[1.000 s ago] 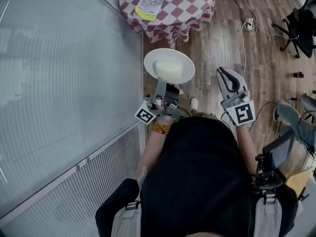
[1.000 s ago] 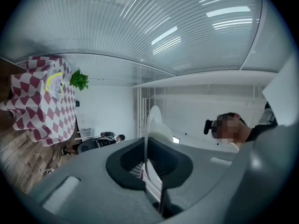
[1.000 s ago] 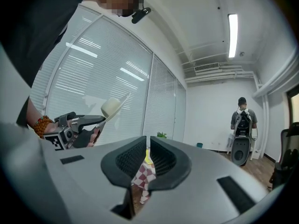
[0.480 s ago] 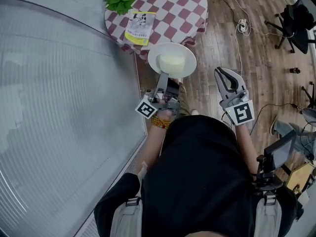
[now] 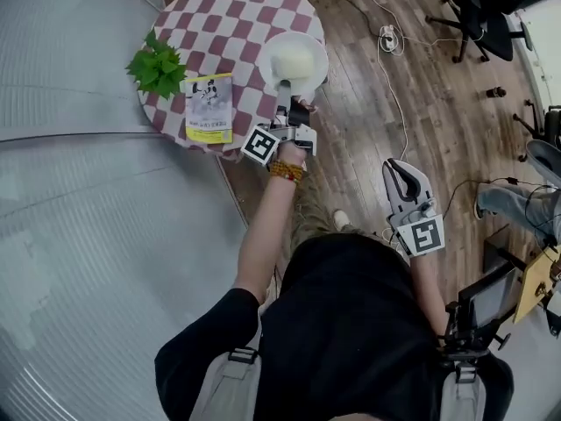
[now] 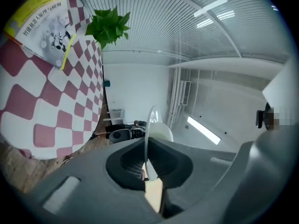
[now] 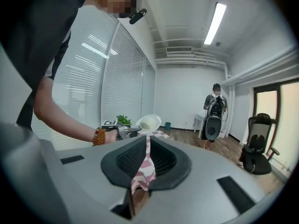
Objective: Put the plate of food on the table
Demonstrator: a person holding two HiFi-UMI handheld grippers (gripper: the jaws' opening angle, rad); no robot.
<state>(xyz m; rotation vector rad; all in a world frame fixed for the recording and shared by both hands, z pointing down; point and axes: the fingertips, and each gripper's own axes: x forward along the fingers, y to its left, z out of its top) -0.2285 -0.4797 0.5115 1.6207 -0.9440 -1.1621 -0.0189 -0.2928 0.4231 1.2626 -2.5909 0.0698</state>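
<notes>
The room has a wooden floor and a slatted glass wall. A round bench under a red-and-white checked cloth stands beside that wall.

**State.** The plate is clamped by its near rim in the left tongs, with the rim seated between the pads. The plate is held over the right edge of the bench and, as judged from the right gripper view, has not yet been set down. A pale mound of food lies on it. The right tongs are clenched on nothing and are held low, well apart from the bench.

**Hazards.**
- The plate is gripped at one rim only, so it may sag or pivot in the pads and the food may slide off.
- Part of the plate overhangs the bench edge. If it is released there, it may tip to the floor.
- The hanging cloth may be caught and dragged.

**Surroundings.** A potted plant stands at the left edge and a yellow-edged booklet lies at the near-left edge. Both are well apart from the plate, and the centre and far side are unobstructed. A cable crosses the floor, an office chair stands beyond it, and a person stands at the far end of the room.
</notes>
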